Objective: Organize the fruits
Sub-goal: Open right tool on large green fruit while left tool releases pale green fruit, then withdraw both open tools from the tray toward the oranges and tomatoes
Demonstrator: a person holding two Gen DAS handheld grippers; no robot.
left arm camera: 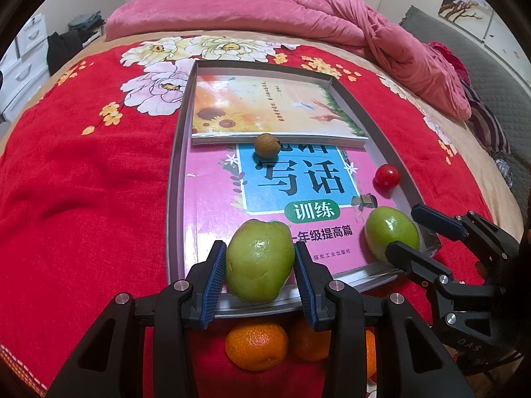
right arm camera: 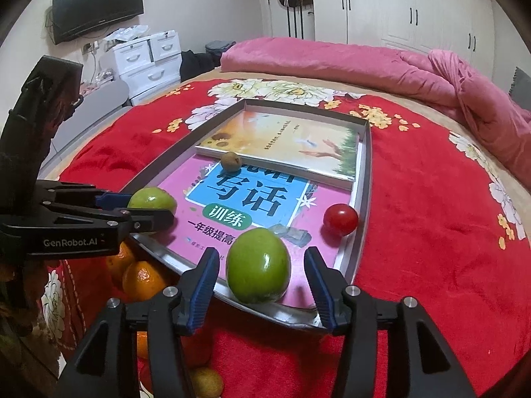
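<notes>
On the bed, we are looking over a red floral blanket (left arm camera: 83, 182) with a rumpled pink plush duvet (left arm camera: 265, 13) bunched along the far edge; white wardrobe doors (right arm camera: 415, 6) and a wall-mounted television (right arm camera: 98, 5) are closing in the room. A shallow grey tray (left arm camera: 177, 152) with low straight walls is lying on the blanket, holding two glossy books. We are gripping a smooth, waxy green fruit (left arm camera: 260, 260) in the left tongs (left arm camera: 260, 287), ribbed blue pads pressing both its sides at the tray's near edge. The right tongs (right arm camera: 262, 290) are standing apart around a second green fruit (right arm camera: 259, 265) resting in the tray's near right corner, pads clear of it. A shiny cherry tomato (right arm camera: 341, 219) is sitting by the right wall, and a rough brown longan (left arm camera: 266, 145) is resting mid-tray. Dimpled oranges (left arm camera: 256, 346) are lying on the blanket just before the tray.
</notes>
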